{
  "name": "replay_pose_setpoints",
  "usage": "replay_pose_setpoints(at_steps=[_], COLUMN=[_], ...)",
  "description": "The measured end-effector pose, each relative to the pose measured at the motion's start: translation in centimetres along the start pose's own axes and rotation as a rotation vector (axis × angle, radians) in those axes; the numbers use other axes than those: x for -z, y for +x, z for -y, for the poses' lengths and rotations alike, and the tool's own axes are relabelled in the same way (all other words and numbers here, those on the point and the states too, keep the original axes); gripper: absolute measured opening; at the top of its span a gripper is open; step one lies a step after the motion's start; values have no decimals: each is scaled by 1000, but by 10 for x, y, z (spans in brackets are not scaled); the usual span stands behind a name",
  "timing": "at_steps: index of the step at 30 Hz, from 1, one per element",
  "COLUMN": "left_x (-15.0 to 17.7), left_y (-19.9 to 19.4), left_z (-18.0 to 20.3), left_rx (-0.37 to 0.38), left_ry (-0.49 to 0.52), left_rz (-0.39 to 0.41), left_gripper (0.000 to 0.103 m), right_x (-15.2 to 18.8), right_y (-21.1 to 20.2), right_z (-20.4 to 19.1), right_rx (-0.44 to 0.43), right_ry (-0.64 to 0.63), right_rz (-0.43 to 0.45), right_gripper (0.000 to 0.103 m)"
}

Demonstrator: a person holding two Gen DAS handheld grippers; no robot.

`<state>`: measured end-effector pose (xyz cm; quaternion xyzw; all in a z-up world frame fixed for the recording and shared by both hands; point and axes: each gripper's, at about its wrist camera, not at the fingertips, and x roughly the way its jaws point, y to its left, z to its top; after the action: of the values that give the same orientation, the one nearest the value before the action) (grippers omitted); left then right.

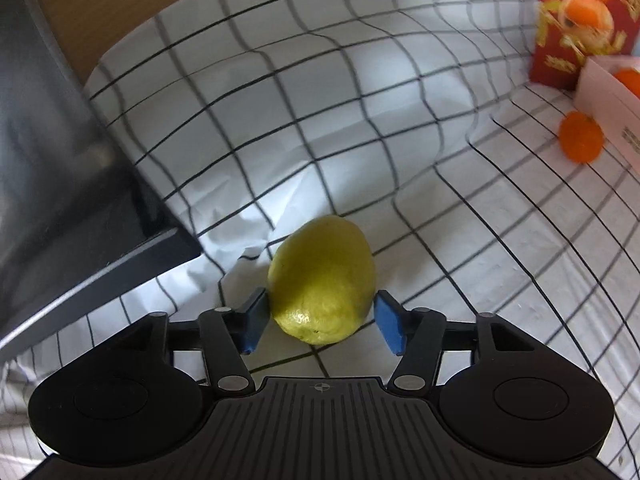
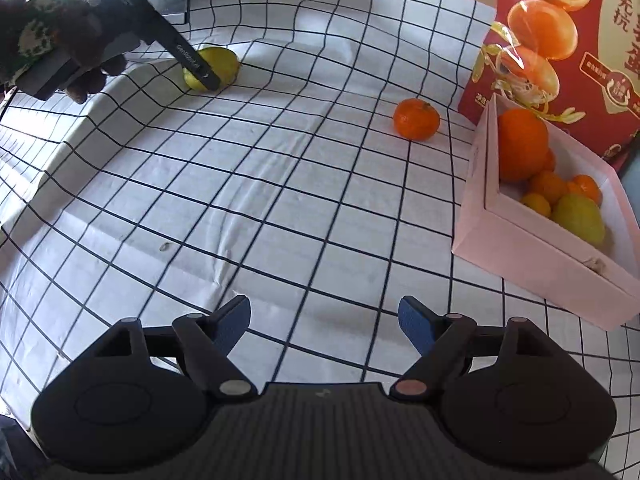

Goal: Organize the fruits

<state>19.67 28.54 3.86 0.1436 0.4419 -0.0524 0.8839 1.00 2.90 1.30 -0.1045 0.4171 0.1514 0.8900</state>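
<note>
The bench is covered by a white checked cloth (image 2: pixel 280 184), rumpled at the far left. At the right edge stands a red printed carton (image 2: pixel 568 40); in front of it sits an open white box (image 2: pixel 532 240) that already contains several oranges and one yellow-green fruit.

Two fruits remain loose on the cloth. An orange (image 2: pixel 416 119) lies just beside the white box, on its left. A yellow-green lemon (image 1: pixel 323 280) lies at the far left, well apart from the box and near a dark slab-like object (image 1: pixel 60 160) of unclear identity.

Left tongs (image 1: pixel 320 322): spread, one blue pad on either side of the lemon. The left pad appears to touch or nearly touch the skin; the right pad stands clear with a visible gap. No grip is established. The lemon's long axis runs roughly away from the tongs, along the fingers, so the pads face its narrower flanks. The lemon rests on the cloth.

Right tongs (image 2: pixel 324 320): spread, empty, above bare cloth. The loose orange lies ahead and to the right of them.

Assessment: the left hand (image 2: pixel 76 56) is much the nearer to the lemon; the right is the nearer to the orange and the box. The probable next action is closure on the lemon.
</note>
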Motion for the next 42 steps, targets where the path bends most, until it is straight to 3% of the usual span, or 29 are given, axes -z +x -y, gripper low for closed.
replay_pose_setpoints(at_steps=[7, 11, 16, 19, 22, 27, 33, 37, 42], left_x=[17, 35, 67, 85, 99, 112, 108, 102, 91], left_y=[-9, -27, -55, -69, -81, -92, -92, -91, -87], left_z=[-9, 5, 33, 55, 78, 96, 95, 93, 96], left_rx=[51, 80, 173, 226, 258, 241, 221, 209, 177], left_ry=[-211, -287, -406, -494, -561, -612, -605, -588, -552], left_rz=[31, 57, 77, 78, 80, 84, 94, 93, 76], left_gripper=[61, 61, 61, 61, 61, 61, 62, 62, 63], right_x=[-6, -24, -63, -100, -137, -185, -197, -186, -152], right_y=[-2, -8, -13, 3, 32, 99, 155, 147, 90], right_z=[17, 28, 54, 70, 85, 95, 91, 83, 68], right_rx=[8, 24, 24, 2, -34, -29, 74, 98, -75], right_ry=[9, -35, -49, -52, -34, 6, 6, -13, -22], right_rz=[27, 76, 168, 143, 78, -51, -175, -178, -115], right_gripper=[82, 82, 81, 66, 64, 64, 64, 49, 49])
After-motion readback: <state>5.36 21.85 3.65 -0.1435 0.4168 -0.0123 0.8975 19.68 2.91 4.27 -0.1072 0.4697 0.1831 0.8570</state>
